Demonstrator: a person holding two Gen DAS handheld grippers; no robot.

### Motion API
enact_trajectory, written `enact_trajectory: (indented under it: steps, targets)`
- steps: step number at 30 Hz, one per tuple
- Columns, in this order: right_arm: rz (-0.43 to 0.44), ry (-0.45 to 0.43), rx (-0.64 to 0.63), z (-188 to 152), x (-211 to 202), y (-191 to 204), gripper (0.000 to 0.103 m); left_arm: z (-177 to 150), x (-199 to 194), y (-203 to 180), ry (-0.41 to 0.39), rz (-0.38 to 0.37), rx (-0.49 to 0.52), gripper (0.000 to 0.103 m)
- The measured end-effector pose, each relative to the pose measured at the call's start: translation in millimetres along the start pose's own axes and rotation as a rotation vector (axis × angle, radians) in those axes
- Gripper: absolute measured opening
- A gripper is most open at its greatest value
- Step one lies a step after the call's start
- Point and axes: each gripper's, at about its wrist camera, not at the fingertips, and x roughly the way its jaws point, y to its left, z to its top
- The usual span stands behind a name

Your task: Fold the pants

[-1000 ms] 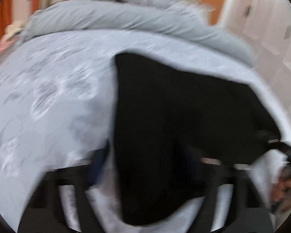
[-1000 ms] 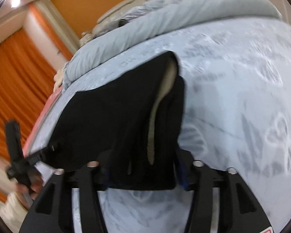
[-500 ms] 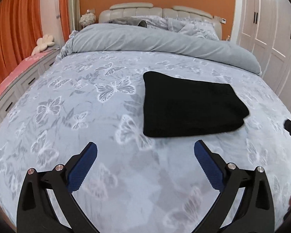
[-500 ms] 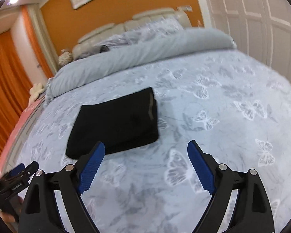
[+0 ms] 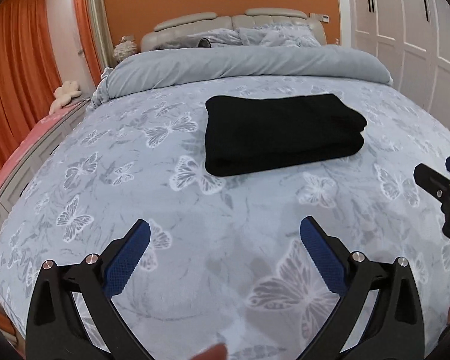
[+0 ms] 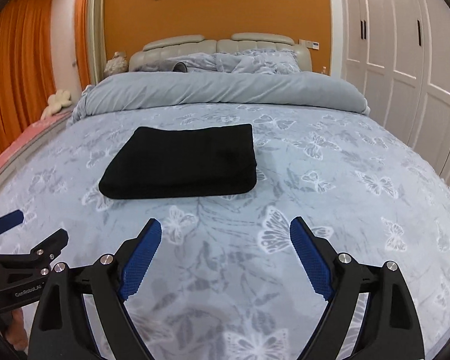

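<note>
The black pants (image 5: 280, 133) lie folded into a flat rectangle on the butterfly-print bedspread (image 5: 195, 210); they also show in the right wrist view (image 6: 183, 162). My left gripper (image 5: 225, 228) is open and empty, held back from the pants over the near part of the bed. My right gripper (image 6: 225, 225) is open and empty, also short of the pants. Each gripper shows in the other's view: the right one at the right edge (image 5: 444, 180), the left one at the left edge (image 6: 30, 240).
A rolled grey duvet (image 6: 219, 93) and pillows (image 6: 249, 60) lie at the head of the bed. Orange curtains (image 5: 21, 69) hang at the left, white wardrobe doors (image 6: 405, 60) stand at the right. A pink bench with a white plush (image 5: 66, 93) runs along the left side.
Both grippers let go of the pants and opened, then drew back toward the foot of the bed. The pants now lie folded and still.
</note>
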Motion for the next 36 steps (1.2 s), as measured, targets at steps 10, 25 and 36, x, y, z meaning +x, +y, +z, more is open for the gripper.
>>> enact_trajectory:
  steps: [10,25,36]
  targets:
    - [0.008,0.031,0.029,-4,6,4,0.085,0,0,0,-0.002,-0.005,0.0,0.098]
    - [-0.006,0.033,0.018,-5,5,8,0.085,2,6,-8,0.007,-0.018,0.004,0.098]
    - [-0.018,0.032,0.02,-7,2,8,0.085,0,5,-11,0.004,-0.022,0.017,0.098]
